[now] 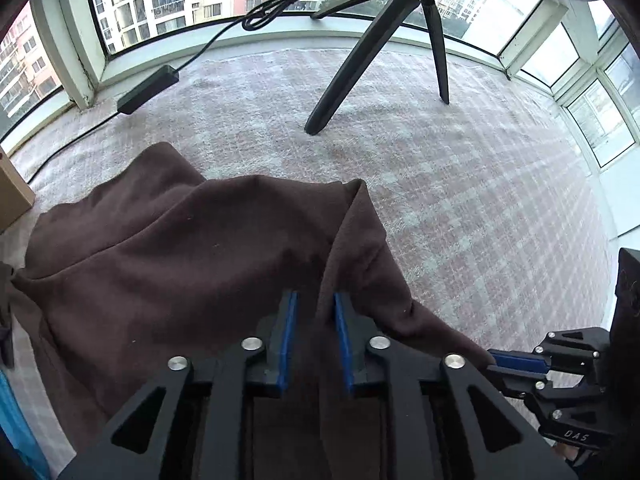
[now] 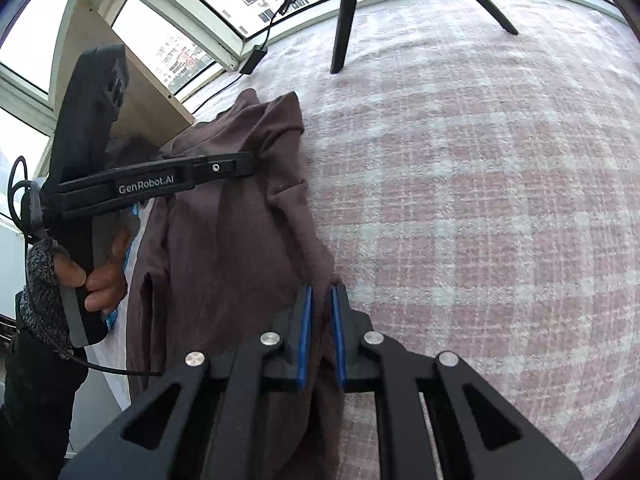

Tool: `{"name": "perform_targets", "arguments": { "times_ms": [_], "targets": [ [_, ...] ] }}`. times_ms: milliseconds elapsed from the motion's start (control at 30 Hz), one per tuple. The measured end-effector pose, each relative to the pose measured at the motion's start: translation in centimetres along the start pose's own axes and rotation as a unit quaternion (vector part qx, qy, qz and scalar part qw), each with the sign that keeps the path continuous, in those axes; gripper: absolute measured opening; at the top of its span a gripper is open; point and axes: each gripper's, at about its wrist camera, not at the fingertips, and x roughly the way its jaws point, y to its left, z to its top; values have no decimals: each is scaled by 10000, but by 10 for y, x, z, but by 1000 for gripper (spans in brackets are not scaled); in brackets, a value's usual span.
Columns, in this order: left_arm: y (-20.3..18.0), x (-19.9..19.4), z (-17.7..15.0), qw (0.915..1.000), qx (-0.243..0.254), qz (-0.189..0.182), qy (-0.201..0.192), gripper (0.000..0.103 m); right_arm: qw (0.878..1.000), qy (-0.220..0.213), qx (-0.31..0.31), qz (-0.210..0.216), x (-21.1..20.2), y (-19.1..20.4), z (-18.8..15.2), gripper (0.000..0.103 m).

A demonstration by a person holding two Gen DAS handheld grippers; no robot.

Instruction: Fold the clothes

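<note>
Pink-checked cloth covers the counter (image 2: 480, 200) below curved windows. On it, a brown garment (image 1: 180, 260) lies bunched; the left tool (image 1: 316, 320) pinches a raised fold, while the right tool (image 2: 322, 320) grips the garment's near edge. Open cloth stretches to the right, toward a black tripod (image 1: 376, 52).

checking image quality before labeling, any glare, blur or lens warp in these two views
Left wrist view: window frame bows into a curve, panes at right blown out white, brown garment sharp. Right wrist view: dark rounded corners, plaid cover bulges, upper-left windows overexposed, no motion blur.
</note>
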Motion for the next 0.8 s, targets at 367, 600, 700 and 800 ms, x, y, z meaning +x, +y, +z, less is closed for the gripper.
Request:
{"name": "perform_targets", "arguments": {
  "times_ms": [367, 600, 700, 800],
  "targets": [
    [-41, -144, -167, 9939, 1069, -197, -208, 31, 9980, 209, -140, 586, -137, 32, -96, 22],
    [-127, -118, -309, 9765, 2108, -359, 260, 37, 9998, 150, -132, 16, -158, 45, -159, 56],
    [-162, -98, -344, 9661, 2544, -291, 334, 37, 9989, 285, -296, -242, -122, 51, -157, 56],
    [-178, -82, -356, 9596, 2805, 20, 220, 37, 9967, 446, -508, -451, -83, 54, -149, 56]
  ]
}}
